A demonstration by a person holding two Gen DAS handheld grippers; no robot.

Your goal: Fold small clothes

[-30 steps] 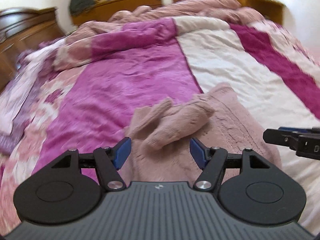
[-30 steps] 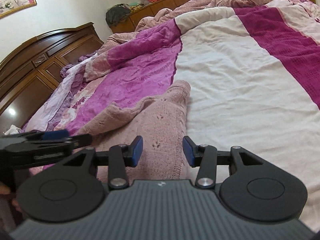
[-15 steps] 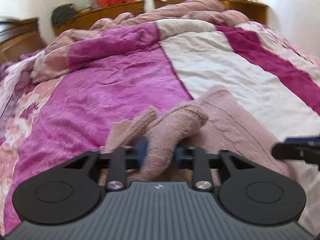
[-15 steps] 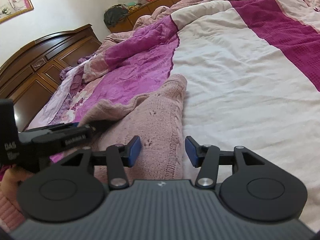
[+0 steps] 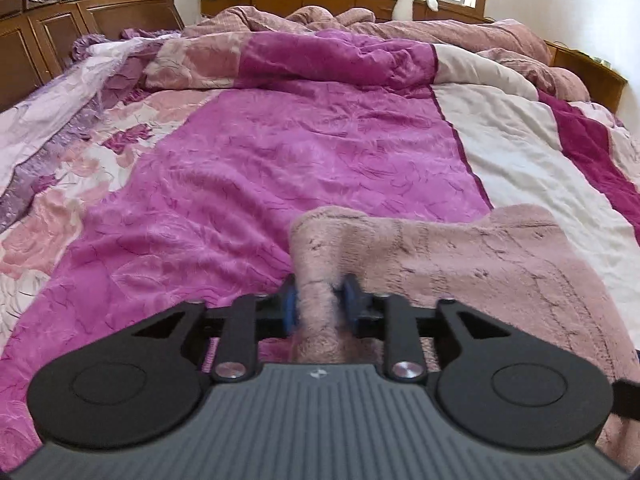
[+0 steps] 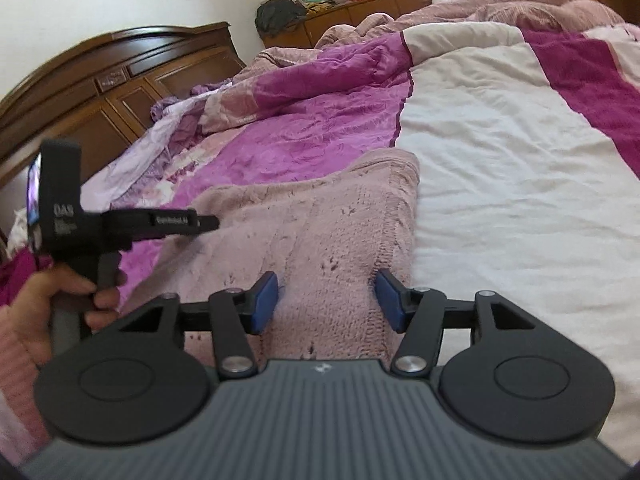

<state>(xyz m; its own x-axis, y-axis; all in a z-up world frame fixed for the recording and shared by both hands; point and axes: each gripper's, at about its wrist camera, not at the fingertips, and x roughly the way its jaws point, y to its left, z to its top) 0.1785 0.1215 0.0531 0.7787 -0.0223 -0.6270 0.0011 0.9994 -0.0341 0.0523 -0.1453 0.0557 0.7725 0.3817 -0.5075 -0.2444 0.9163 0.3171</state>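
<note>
Sweater, a pink knitted one, lies on the bed, mostly on the purple quilt with its right edge over the cream stripe; its long axis runs from the person toward the far end of the bed. At its left side, the left gripper has a bunched sleeve between its blue pads, which touch the knit on both sides while the jaws are easing apart. That sleeve stretches straight ahead of the left gripper, so the left hand is the nearer one for laying it across the body. Further right, the right gripper hangs over the near hem, jaws spread and widening, pinching nothing.
</note>
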